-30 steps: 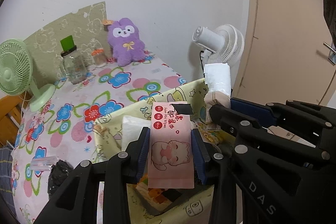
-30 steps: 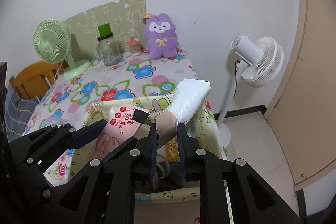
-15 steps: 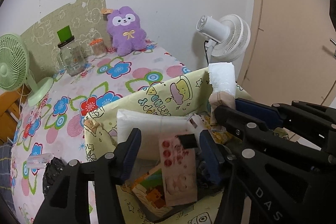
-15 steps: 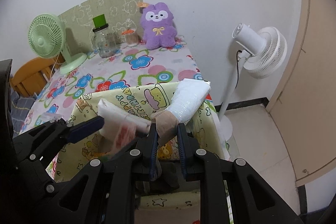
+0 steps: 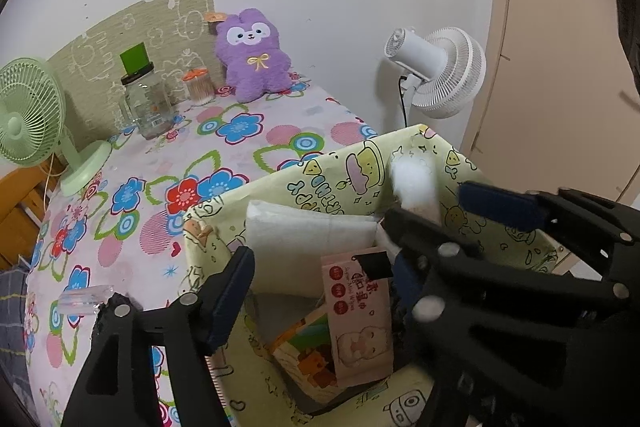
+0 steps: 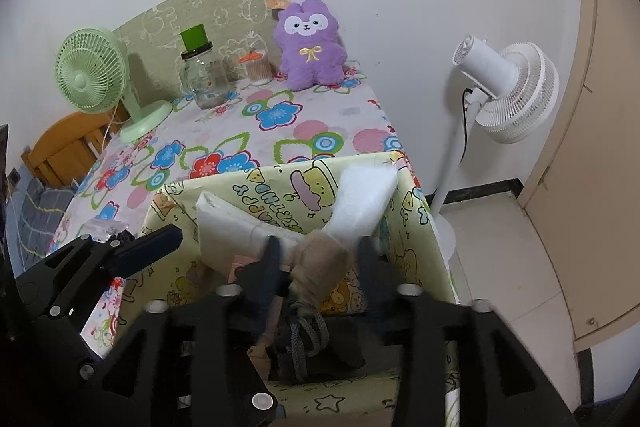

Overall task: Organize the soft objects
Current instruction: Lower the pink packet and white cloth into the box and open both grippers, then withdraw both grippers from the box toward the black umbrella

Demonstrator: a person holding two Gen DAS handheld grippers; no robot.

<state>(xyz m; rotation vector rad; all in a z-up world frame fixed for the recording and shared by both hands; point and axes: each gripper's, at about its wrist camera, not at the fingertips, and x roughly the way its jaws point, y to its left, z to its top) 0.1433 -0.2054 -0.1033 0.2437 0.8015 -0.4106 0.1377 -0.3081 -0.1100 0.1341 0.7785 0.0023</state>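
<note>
The white and tan bundle between the opening jaws of the right gripper is smeared by motion blur, so contact with the pads cannot be judged. The bottom of the yellow fabric bin is covered by the claws. Beside the left gripper, the pink wipes pack is overlapped by the right claw; its small print cannot be read.

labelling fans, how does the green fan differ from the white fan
The mint green desk fan stands on the flowered tablecloth; the white pedestal fan stands on the floor beside the table. The green one shows its grille front; the white one shows its motor housing and side. Both have round grilles.
</note>
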